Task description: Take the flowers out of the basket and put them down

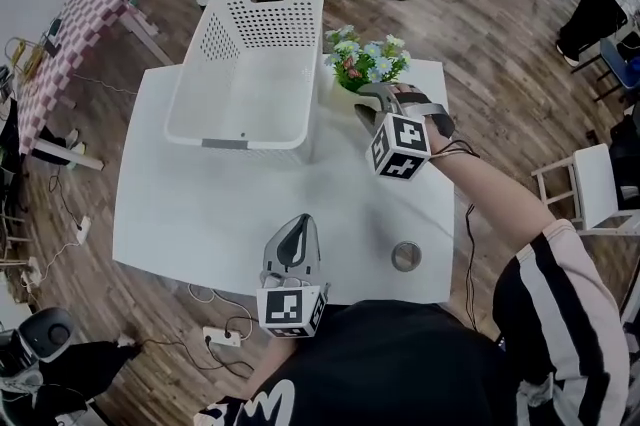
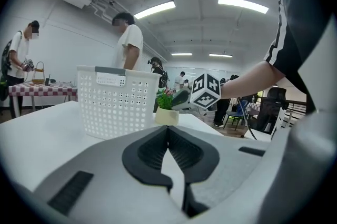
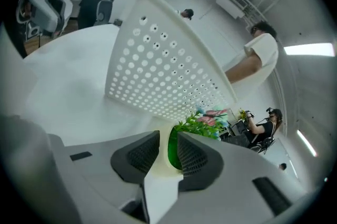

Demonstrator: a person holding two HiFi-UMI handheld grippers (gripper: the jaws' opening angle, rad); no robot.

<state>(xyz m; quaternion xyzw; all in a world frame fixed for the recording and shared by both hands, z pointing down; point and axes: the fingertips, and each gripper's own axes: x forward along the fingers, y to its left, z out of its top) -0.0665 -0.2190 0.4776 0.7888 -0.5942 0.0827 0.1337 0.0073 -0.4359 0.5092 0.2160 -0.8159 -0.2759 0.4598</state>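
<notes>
White table (image 1: 200, 214) on a wooden floor (image 1: 480, 34), carrying one perforated basket (image 1: 250, 64), one bunch of flowers (image 1: 368, 62) in a cream pot (image 2: 167, 115), and one small round metal disc (image 1: 406, 256). Two grippers are in view. The flowers stand outside the basket, just beside its right wall. Only the head view shows the disc, near the table's front right. Only the left gripper view shows people (image 2: 129, 44) standing beyond the table. The right gripper view alone shows the grip: the right gripper (image 3: 168, 140) has its jaws narrowly apart, clamped on the pot's rim. The left gripper (image 2: 168, 130) holds nothing, with its jaws meeting at the tips, low over the table's front.
</notes>
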